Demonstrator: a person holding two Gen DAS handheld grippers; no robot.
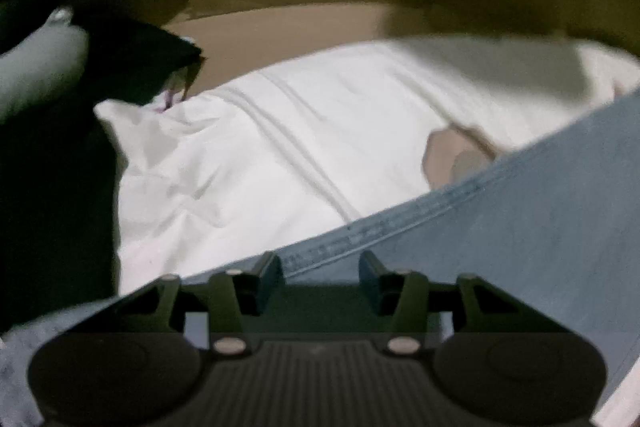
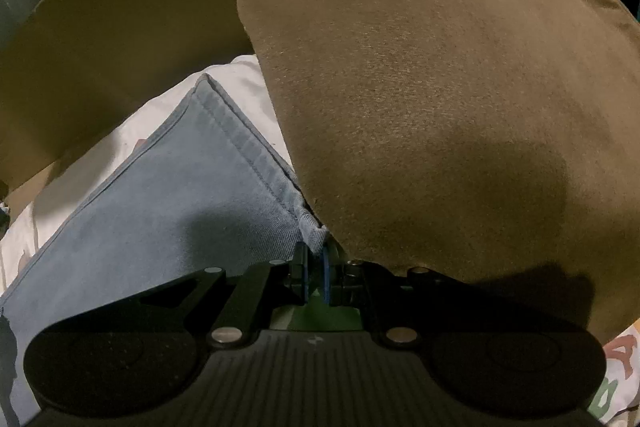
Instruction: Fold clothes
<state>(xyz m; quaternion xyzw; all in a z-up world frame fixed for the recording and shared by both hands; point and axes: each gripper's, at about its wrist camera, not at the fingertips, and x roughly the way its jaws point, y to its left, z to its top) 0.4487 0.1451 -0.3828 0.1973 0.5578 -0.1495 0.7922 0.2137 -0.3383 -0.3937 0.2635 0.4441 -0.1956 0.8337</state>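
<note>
On the white bedding (image 1: 248,155), the light-blue jeans (image 2: 168,195) were pinched at a hem corner by the right gripper (image 2: 314,259), left gripper (image 1: 320,267) parted, apparently empty, so the fold could be dragged askew under the brown cushion (image 2: 440,107).

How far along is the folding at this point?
Early. Done: the jeans lie spread on the white sheet, a hem corner showing; no finished fold is visible. In hand: the right gripper pinches the hem beside the brown cushion; the left gripper is open over the denim. Left: the folding itself.
</note>
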